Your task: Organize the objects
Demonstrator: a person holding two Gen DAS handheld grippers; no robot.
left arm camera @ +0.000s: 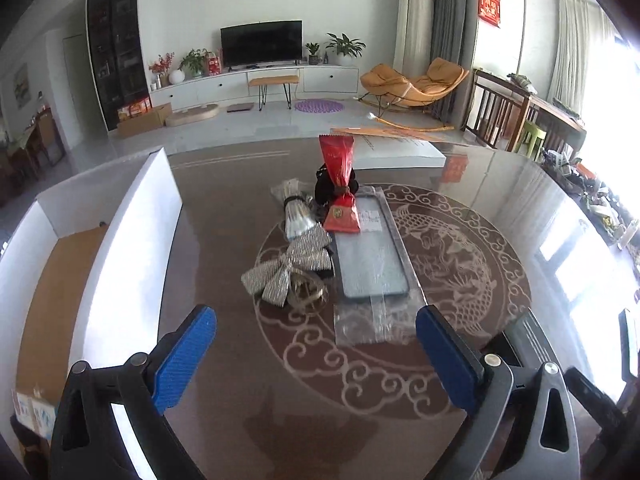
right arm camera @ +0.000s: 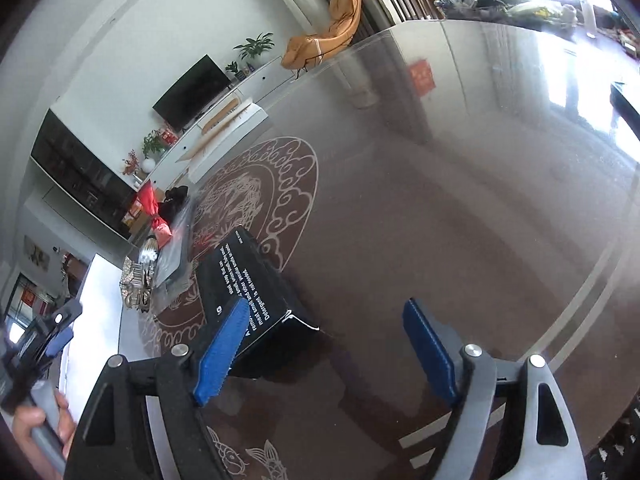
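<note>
Both grippers gape empty over the glossy table [left arm camera: 224, 360]: left gripper [left arm camera: 316, 356] above bare tabletop, right gripper [right arm camera: 326, 350] beside a black box [right arm camera: 240, 280], its left finger overlapping it.

The round brown table [left arm camera: 224, 208] is glossy glass, mirror-smooth. A silver bow [left arm camera: 286, 270] looks rough and glittery, the red snack packet [left arm camera: 338, 160] shiny foil, the clear phone-case sleeve [left arm camera: 376, 320] crinkled plastic. The black printed carton [right arm camera: 244, 280] is matt cardboard.
</note>
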